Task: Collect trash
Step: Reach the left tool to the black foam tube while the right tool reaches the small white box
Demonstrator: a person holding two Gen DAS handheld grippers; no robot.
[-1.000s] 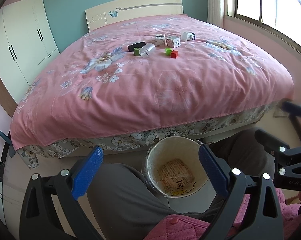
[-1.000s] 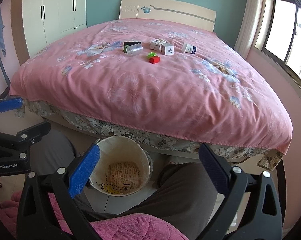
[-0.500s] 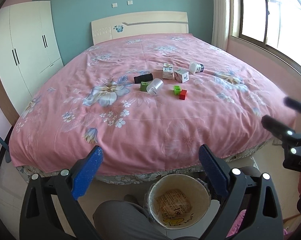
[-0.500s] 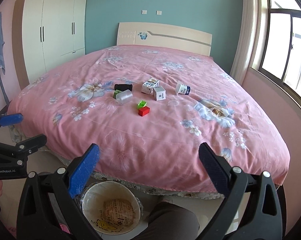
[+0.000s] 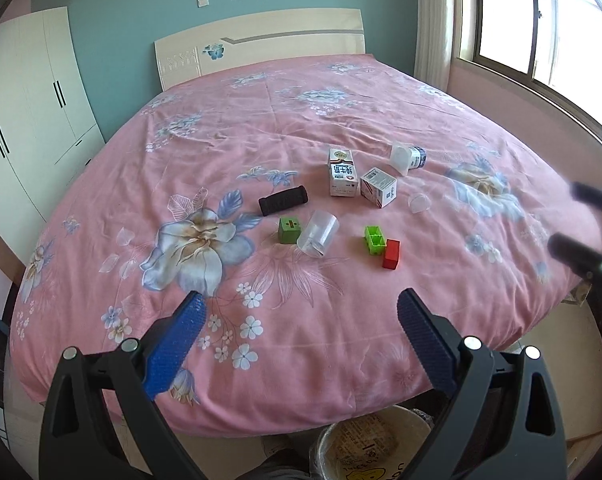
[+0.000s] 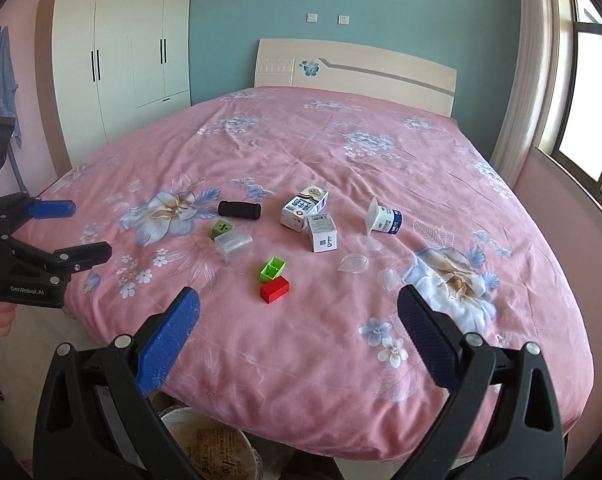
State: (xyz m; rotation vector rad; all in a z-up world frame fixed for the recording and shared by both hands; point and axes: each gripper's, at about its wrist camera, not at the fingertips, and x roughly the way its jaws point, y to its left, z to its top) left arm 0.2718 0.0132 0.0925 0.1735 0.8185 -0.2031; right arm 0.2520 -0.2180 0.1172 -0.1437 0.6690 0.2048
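pink bed (image 5: pixel 341 340) holds the trash around the carton (image 5: pixel 343 172); bin (image 5: pixel 377 448) below its edge. both grippers, left (image 5: pixel 299 326) and right (image 6: pixel 299 320), wide open, empty. soft bedding may let the clear cup (image 5: pixel 318 233) roll or slip.

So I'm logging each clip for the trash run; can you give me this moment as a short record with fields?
setting: pink floral bed
left claw: open, empty, over the near bed edge
right claw: open, empty
trash on bed: milk carton, small white box, yogurt cup on its side, clear plastic cup on its side
other items: black cylinder, green block, open green box, red block
bin: on the floor at the bed's foot, paper inside
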